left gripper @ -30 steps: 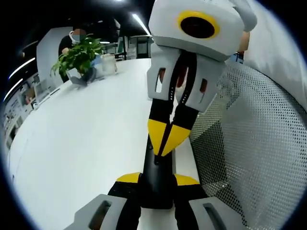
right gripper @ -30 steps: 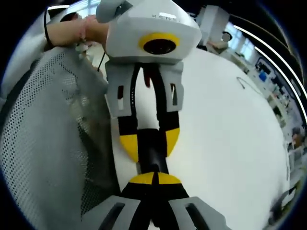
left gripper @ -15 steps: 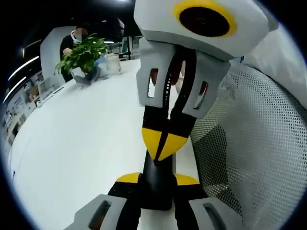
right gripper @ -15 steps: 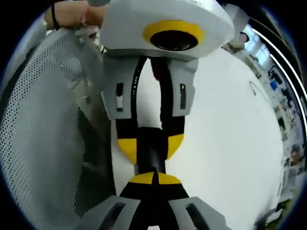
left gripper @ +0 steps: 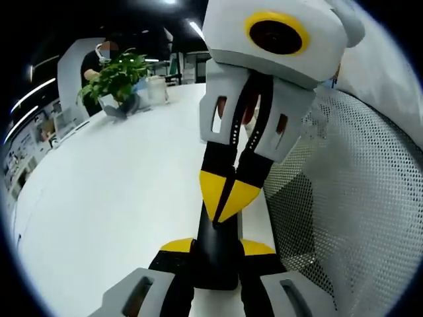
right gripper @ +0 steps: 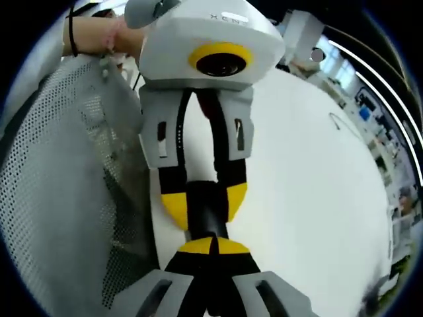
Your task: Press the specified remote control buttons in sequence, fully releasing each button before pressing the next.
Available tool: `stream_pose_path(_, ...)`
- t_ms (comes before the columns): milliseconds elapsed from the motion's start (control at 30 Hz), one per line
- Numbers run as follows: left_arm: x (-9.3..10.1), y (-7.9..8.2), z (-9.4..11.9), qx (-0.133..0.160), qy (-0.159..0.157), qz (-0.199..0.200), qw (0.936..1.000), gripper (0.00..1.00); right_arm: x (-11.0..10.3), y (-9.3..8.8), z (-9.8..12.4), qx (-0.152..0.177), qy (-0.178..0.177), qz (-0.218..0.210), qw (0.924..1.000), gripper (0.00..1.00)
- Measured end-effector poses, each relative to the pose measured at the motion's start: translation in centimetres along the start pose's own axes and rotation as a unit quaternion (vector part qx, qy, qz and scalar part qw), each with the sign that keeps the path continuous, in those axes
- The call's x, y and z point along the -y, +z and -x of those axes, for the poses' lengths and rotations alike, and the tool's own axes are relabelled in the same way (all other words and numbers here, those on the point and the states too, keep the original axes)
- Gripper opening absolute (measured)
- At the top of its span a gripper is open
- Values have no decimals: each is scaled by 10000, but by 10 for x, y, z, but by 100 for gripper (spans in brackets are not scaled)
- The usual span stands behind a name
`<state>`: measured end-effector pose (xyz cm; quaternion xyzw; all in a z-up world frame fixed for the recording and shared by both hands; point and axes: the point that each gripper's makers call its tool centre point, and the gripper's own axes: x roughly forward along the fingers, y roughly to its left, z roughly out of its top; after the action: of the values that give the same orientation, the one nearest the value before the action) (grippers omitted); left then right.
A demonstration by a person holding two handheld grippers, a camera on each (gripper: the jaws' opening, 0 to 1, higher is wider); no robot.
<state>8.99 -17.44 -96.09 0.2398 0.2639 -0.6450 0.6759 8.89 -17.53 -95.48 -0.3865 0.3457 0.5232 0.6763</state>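
A black remote (left gripper: 215, 259) stands on end between the yellow pads of my left gripper (left gripper: 216, 247), which is shut on it. My right gripper (left gripper: 223, 198) comes down from above in the left gripper view, jaws shut, with its yellow tips against the remote's face. In the right gripper view my right gripper (right gripper: 213, 246) is shut, its tips touching the remote (right gripper: 207, 214). Facing it, my left gripper (right gripper: 205, 201) clamps the remote from both sides. The remote's buttons are hidden.
A white table (left gripper: 119, 185) spreads to the left, with a potted plant (left gripper: 115, 76) and a person at its far end. A grey mesh chair back (left gripper: 344, 198) stands close on the right, its mesh (right gripper: 59, 185) close beside the grippers. A person's hand (right gripper: 99, 36) holds the left gripper.
The two grippers drew closer together half a second ago and have since eased apart a little. The right gripper's tips stay at the remote and the left grip holds.
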Motion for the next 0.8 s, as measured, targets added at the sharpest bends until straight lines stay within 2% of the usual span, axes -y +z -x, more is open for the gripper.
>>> stream_pose_path(333,0,1,0,15,-25,-12,10000,24,-2,1,1,-49,1,87,9999,0)
stream_pose_path(500,1,1,0,1,-36,-31,10000,24,-2,1,0,-52,109,100,9999,0)
stream_pose_path(733,1,1,0,27,-82,-41,10000,24,-1,2,-3,-489,445,446,9968,0)
stream_pose_path(800,2,2,-1,-58,-67,-78,9999,24,-1,3,-3,-544,457,502,9962,0)
